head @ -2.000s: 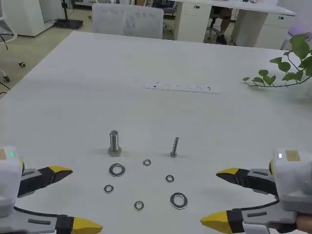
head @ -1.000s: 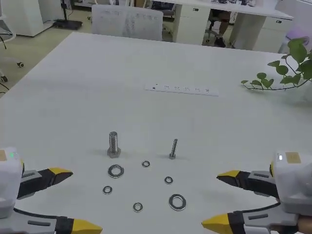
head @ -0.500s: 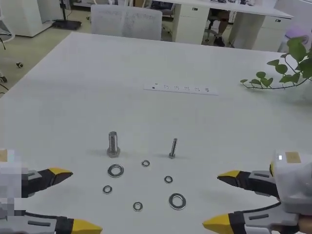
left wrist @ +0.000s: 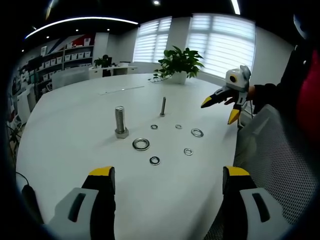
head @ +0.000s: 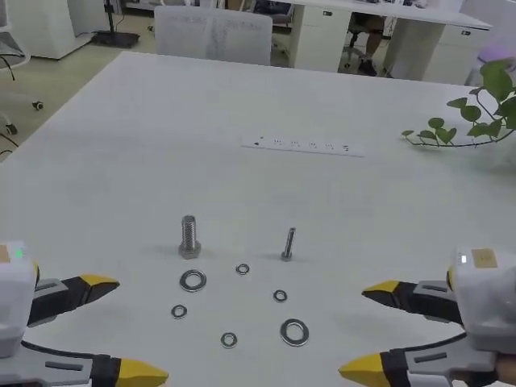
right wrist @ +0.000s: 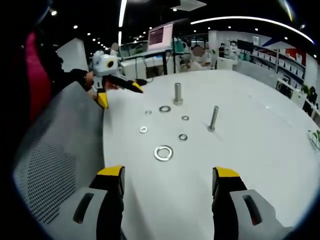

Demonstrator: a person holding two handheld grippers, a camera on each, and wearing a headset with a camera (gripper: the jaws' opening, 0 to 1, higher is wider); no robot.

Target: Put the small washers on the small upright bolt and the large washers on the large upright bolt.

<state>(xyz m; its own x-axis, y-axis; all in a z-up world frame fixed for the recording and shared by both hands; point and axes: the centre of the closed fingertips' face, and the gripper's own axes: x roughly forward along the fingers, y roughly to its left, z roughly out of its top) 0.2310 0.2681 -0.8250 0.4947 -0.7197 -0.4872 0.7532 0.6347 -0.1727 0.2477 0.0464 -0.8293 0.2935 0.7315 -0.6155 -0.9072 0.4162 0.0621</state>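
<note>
On the white table [head: 242, 113] a large upright bolt [head: 189, 236] stands left of a thin small upright bolt [head: 289, 243]. Two large washers [head: 193, 280] [head: 294, 331] and several small washers [head: 243, 268] lie flat in front of the bolts. My left gripper [head: 121, 326] hovers open at the lower left, and my right gripper [head: 368, 329] hovers open at the lower right; nothing is between either's fingers. The left gripper view has the large bolt [left wrist: 120, 121], the small bolt [left wrist: 163, 106] and the left gripper [left wrist: 169, 172]. The right gripper view has the nearest large washer [right wrist: 163, 152] ahead of the right gripper [right wrist: 167, 172].
A flush power strip [head: 302, 146] lies in the table's middle, well behind the bolts. A leafy plant [head: 476, 113] sits at the right edge. A chair [head: 214, 36] stands at the far side, and a mesh chair back [right wrist: 50, 165] is close by me.
The head camera shifted slightly. The bolts, the washers and both open grippers have not visibly moved.
</note>
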